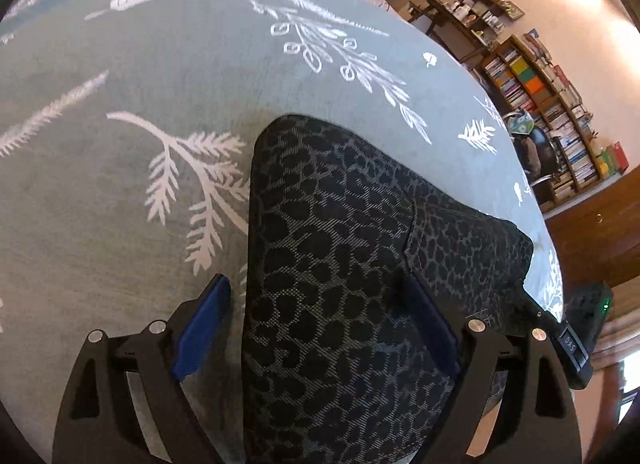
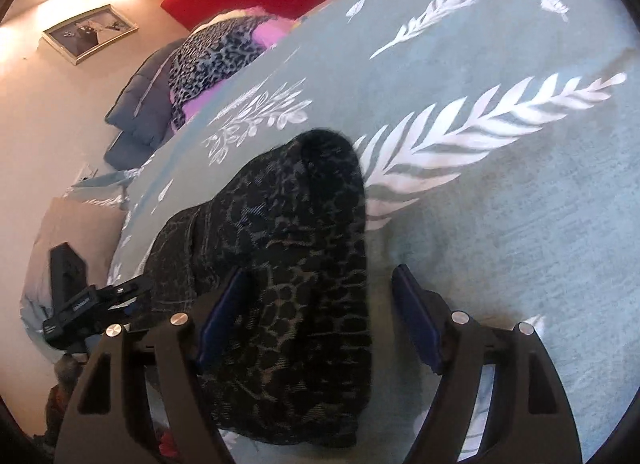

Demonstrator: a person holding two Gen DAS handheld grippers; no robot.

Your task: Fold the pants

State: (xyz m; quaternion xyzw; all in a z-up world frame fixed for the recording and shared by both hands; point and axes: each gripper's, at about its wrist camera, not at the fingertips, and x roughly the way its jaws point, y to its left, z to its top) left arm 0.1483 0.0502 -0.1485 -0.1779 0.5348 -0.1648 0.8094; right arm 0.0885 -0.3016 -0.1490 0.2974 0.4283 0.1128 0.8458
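Pants [image 1: 332, 264] lie folded, dark leopard-patterned, on the bedspread [image 1: 120, 84].

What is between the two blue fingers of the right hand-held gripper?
In the right wrist view, the folded leopard-print pants and a strip of bare bedspread lie between them; the right hand-held gripper is open.

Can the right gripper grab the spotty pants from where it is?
Probably yes. The right gripper has its jaws open, and the spotty pants lie on the bed cover partly between them, with nothing in the way.
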